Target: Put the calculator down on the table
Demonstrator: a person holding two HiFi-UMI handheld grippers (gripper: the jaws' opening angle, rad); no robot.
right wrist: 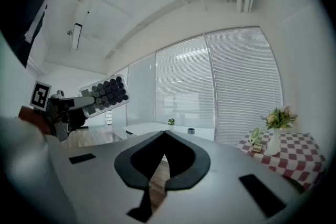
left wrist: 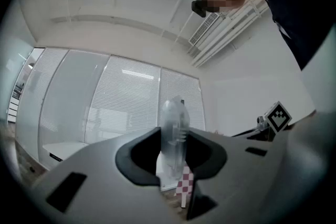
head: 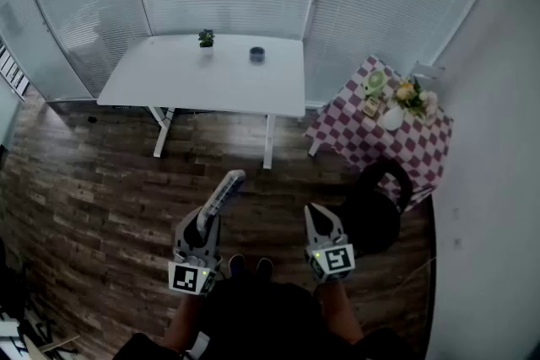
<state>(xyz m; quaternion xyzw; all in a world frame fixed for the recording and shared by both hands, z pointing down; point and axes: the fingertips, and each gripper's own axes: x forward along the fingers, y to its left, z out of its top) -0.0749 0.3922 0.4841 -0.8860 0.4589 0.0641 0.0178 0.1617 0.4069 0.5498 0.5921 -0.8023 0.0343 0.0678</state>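
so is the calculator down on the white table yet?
No: the calculator is clamped in the jaws of the left gripper, well short of the white table.

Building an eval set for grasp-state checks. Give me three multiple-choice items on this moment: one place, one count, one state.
1. Where is the calculator?
A. lying on the floor
B. between the jaws of the left gripper
C. out of view

2. How many things stand on the white table?
A. two
B. four
C. none

3. How do the jaws of the right gripper stand?
A. wide apart
B. together, with nothing between them
C. clamped on the calculator

Key:
1 B: the left gripper view shows the pads pressed on the calculator, held up above the floor.
2 A: only a small plant and a dark round container are on it.
3 B: the right gripper view shows the tips meeting with nothing between them.
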